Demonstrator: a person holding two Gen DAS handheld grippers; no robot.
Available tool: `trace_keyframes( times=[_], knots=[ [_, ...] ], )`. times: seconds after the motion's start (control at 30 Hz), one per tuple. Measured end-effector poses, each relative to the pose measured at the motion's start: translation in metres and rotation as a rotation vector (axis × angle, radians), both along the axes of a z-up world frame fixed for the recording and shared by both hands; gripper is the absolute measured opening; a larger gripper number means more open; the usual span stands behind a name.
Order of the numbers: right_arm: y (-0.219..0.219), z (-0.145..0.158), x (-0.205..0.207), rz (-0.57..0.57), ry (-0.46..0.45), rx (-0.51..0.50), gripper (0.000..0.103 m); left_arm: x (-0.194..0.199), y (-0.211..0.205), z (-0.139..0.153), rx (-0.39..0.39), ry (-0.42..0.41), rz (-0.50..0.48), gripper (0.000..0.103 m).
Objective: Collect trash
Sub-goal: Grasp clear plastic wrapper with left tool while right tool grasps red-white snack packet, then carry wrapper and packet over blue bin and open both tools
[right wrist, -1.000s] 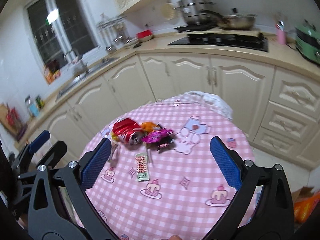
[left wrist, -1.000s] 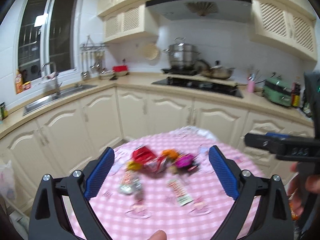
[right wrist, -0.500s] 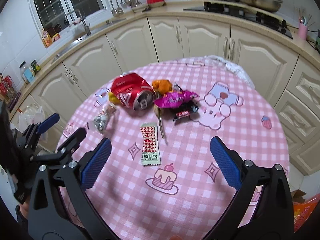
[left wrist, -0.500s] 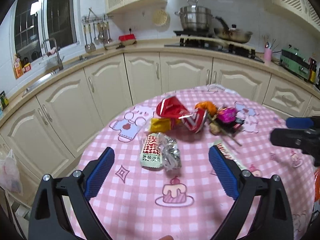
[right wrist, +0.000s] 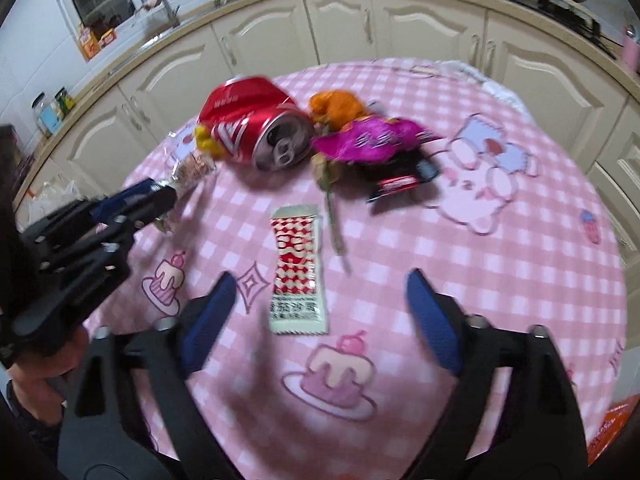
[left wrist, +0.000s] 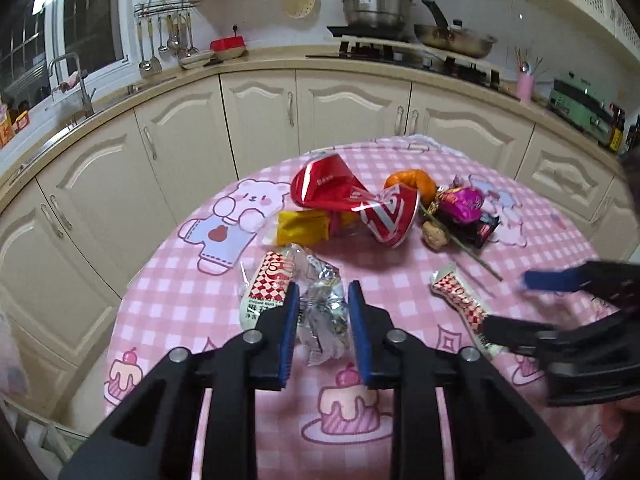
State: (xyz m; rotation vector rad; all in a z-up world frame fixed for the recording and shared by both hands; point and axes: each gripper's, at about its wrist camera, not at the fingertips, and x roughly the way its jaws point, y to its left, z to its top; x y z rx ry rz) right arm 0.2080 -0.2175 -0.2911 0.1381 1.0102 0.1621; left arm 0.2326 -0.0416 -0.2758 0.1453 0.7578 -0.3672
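Trash lay scattered on a round table (left wrist: 168, 288) with a pink checked cloth, kitchen cabinets (left wrist: 256, 120) behind it.

Left wrist view, near to far: the left gripper (left wrist: 320, 300) sat low at the frame's bottom centre, its blue pads (left wrist: 290, 320) drawn in close on either side of a crumpled silver-and-clear wrapper (left wrist: 324, 312). Jaws had just been closing; wrapper between them, pads appeared to touch its sides, though a firm pinch could not be confirmed. Just left of it, touching the wrapper, lay a red-and-white checked sachet (left wrist: 268, 284). At right, a second checked sachet (left wrist: 460, 300) lay with its near end under the right gripper's black finger. Farther up, centre of frame: yellow packet (left wrist: 304, 228), crushed red can (left wrist: 352, 200), orange peel (left wrist: 416, 184), magenta wrapper (left wrist: 462, 204), dark wrapper (left wrist: 486, 230), a thin stem (left wrist: 468, 252).

Right wrist view, near to far: the right gripper (right wrist: 320, 312) held its jaws apart, having just been closing; nothing pinched. The second checked sachet (right wrist: 298, 268) lay flat between and just beyond the pads, touching neither. The left gripper (right wrist: 132, 200) entered from the left edge. Beyond: red can (right wrist: 256, 128), orange peel (right wrist: 336, 106), magenta wrapper (right wrist: 372, 140), upper centre of frame. Image was blurred.
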Motion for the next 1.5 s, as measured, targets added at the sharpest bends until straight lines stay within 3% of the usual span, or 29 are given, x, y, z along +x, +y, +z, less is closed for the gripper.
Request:
trace_keyframes(
  times=[0.07,0.1,0.27,0.6,0.73,0.83,0.9,0.97,1.0,1.13,1.3,1.37,1.5],
  knots=[
    [0.009,-0.006,0.005,0.011,-0.004,-0.027,0.048,-0.004,0.004,0.004,-0.020,-0.003,0.012,0.024],
    [0.013,-0.006,0.005,0.017,-0.021,-0.045,0.034,-0.006,0.006,0.006,-0.026,-0.006,0.016,0.024],
    [0.009,-0.007,-0.008,0.027,-0.031,0.015,0.019,-0.023,0.015,0.019,-0.072,-0.026,0.022,0.023],
    [-0.023,0.005,-0.045,-0.011,-0.038,0.134,0.017,-0.054,0.019,0.031,-0.125,-0.048,0.001,0.023],
    [-0.035,0.015,-0.058,-0.025,-0.058,0.164,0.017,-0.069,0.016,0.034,-0.155,-0.067,-0.049,0.023],
    [-0.036,0.017,-0.063,-0.022,-0.057,0.149,0.017,-0.078,0.008,0.029,-0.122,-0.064,-0.069,0.025],
    [-0.037,0.015,-0.067,-0.019,-0.051,0.140,0.017,-0.085,0.004,0.022,-0.099,-0.050,-0.073,0.031],
    [-0.037,0.011,-0.069,-0.013,-0.042,0.140,0.017,-0.089,0.002,0.014,-0.085,-0.035,-0.065,0.051],
    [-0.037,0.010,-0.070,-0.012,-0.039,0.139,0.017,-0.091,0.001,0.012,-0.081,-0.032,-0.067,0.051],
    [-0.033,0.007,-0.075,-0.003,-0.033,0.135,0.017,-0.092,-0.003,-0.001,-0.021,-0.013,-0.067,0.051],
    [-0.030,0.007,-0.080,0.011,-0.032,0.130,0.017,-0.102,0.002,-0.011,-0.044,0.023,-0.070,0.051],
    [-0.029,0.005,-0.080,0.015,-0.026,0.133,0.017,-0.103,0.001,-0.015,-0.037,0.037,-0.075,0.025],
    [-0.028,0.007,-0.084,0.019,-0.032,0.138,0.017,-0.108,0.012,-0.008,-0.100,0.031,-0.045,0.024]
  ],
)
